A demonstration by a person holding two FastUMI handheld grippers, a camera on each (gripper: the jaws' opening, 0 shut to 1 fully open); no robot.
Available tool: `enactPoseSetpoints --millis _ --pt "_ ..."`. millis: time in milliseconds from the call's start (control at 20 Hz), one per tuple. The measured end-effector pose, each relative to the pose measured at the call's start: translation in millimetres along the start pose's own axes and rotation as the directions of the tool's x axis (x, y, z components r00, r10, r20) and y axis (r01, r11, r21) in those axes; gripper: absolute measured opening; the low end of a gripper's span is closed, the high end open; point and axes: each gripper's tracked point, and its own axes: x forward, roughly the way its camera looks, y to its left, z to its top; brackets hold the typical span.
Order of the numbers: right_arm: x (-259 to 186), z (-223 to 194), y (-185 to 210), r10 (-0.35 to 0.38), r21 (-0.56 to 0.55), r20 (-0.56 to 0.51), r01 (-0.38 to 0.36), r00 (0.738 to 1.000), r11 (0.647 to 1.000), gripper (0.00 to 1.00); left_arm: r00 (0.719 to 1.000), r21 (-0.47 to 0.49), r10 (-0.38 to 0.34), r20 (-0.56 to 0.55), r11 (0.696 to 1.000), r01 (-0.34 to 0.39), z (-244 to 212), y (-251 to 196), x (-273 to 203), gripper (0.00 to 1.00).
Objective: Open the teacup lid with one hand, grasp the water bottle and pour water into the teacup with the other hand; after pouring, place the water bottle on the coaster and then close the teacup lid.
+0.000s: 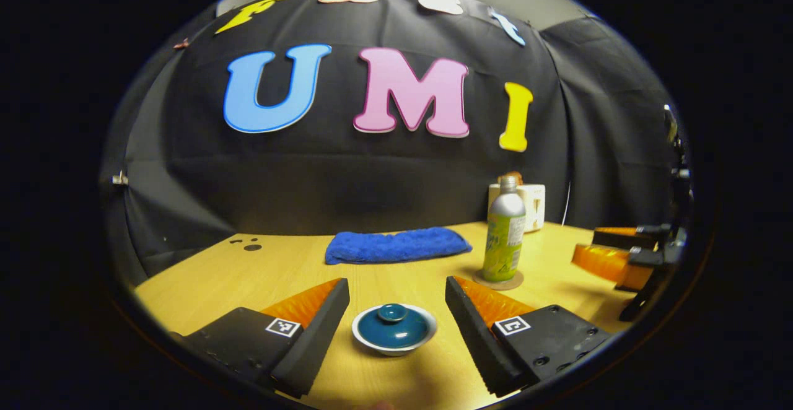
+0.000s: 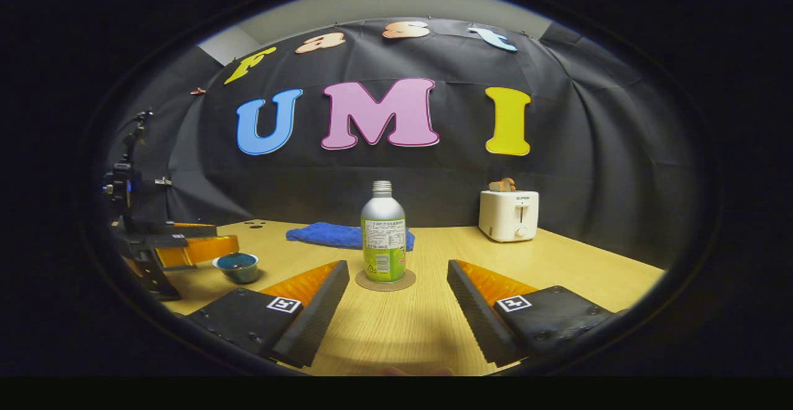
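Left gripper (image 1: pixel 396 329): we see jaws apart around lidded teacup (image 1: pixel 394 329).
Right gripper (image 2: pixel 393 311): jaws apart.
Water bottle (image 2: pixel 383 236): cap unclear, on coaster (image 2: pixel 385 283).

**Colours on the table**

The table (image 2: pixel 421 329) is pale yellow wood with a fine straight grain. The teacup (image 1: pixel 394 331) has a white rim and a deep teal lid (image 1: pixel 393 323). The water bottle (image 2: pixel 383 241) is silver at neck and shoulder, with a lime-green label carrying a white printed panel. Its coaster (image 2: pixel 385 282) is light brown. The folded towel (image 1: pixel 396 244) is bright blue and nubbly. The toaster (image 2: pixel 508 215) is cream-white, with something tan on top.
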Motion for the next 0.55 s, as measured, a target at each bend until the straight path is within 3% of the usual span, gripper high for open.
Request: enactPoseSetpoints --millis 250,550 --pt "-1.5 -0.2 1.3 -0.018 -0.001 0.0 0.018 1.0 1.0 0.98 0.997 0.007 0.01 0.082 1.0 -0.011 17.0 -15.5 -25.9 0.98" --pt "-6.2 -0.7 28.3 0.037 0.0 -0.002 -0.037 0.999 0.999 0.98 0.998 0.001 0.052 0.045 0.999 -0.052 2.1 -9.9 -28.6 0.98"
